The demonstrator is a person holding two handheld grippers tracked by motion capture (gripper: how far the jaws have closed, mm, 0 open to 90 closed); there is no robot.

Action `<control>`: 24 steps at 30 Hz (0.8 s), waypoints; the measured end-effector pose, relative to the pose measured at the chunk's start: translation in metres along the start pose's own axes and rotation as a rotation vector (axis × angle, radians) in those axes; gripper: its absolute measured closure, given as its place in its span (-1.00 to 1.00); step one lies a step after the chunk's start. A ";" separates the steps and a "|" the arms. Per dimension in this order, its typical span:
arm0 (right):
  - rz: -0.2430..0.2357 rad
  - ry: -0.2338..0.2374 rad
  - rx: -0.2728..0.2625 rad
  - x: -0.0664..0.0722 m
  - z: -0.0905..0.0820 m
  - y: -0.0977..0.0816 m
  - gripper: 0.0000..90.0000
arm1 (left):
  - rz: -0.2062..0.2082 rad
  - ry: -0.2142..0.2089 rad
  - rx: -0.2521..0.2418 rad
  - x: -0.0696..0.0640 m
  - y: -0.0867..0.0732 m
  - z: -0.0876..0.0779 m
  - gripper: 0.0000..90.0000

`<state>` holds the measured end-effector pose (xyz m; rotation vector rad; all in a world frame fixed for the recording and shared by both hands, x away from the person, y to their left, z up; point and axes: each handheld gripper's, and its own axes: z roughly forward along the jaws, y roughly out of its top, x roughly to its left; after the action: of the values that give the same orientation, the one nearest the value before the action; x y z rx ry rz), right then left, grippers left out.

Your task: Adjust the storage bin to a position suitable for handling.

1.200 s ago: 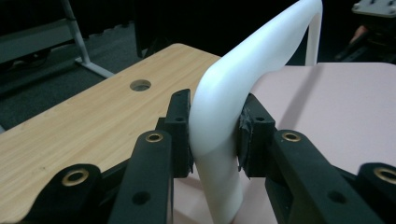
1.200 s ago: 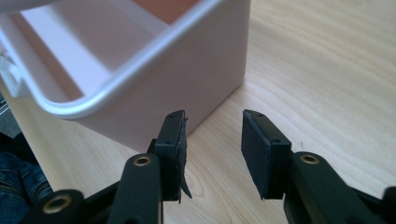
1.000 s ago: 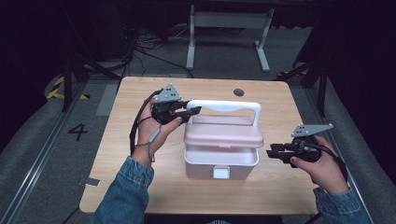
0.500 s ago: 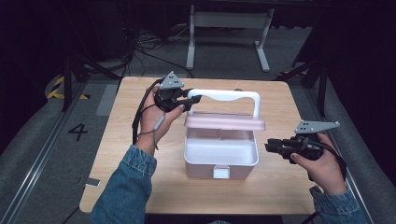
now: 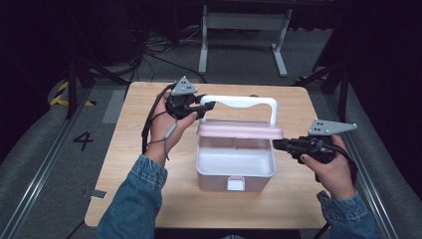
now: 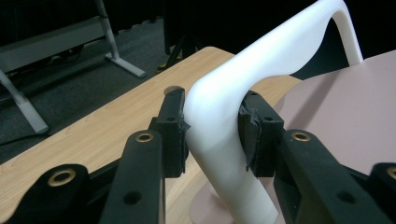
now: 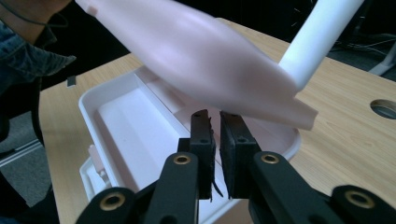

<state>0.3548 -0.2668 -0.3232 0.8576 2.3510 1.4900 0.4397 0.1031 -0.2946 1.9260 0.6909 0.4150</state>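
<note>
Dark floor with cables and a metal stand lies behind the wooden table (image 5: 124,164). From the high view, a white box (image 5: 235,169) sits mid-table with its pink lid (image 5: 240,130) raised off it. The left gripper (image 5: 199,107) holds the white handle (image 5: 239,102) at its left corner. The right gripper (image 5: 278,144) sits at the lid's right edge; its jaws have just been closing.

Looking along the left gripper's jaws, both pads (image 6: 175,133) are clamped on the handle's bend (image 6: 219,116), lid beyond.

Seen from the right gripper's camera, its jaws stand nearly together with nothing between them, just below the lid (image 7: 201,60), over the open box (image 7: 135,116).

To lift cleanly, I'd keep the handle grip firm, raise the lid level, and keep the right gripper clear of its rim.
</note>
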 end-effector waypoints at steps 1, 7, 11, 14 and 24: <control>0.004 0.006 -0.006 0.000 0.001 0.000 0.91 | 0.001 0.000 0.003 0.000 0.000 0.000 0.44; 0.033 0.017 -0.030 -0.004 0.002 0.000 1.00 | -0.005 -0.004 -0.001 0.000 -0.002 0.000 0.43; 0.038 0.017 -0.030 -0.004 0.003 -0.001 1.00 | -0.011 -0.001 0.011 0.000 -0.002 0.000 0.28; 0.037 0.019 -0.026 -0.004 0.003 -0.001 1.00 | -0.010 0.004 0.003 0.001 -0.003 -0.002 0.09; 0.041 0.014 -0.025 -0.004 0.003 -0.002 1.00 | 0.001 -0.009 0.019 0.002 -0.009 -0.027 -0.35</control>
<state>0.3586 -0.2677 -0.3273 0.8977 2.3335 1.5427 0.4232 0.1261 -0.2912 1.9451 0.6907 0.4014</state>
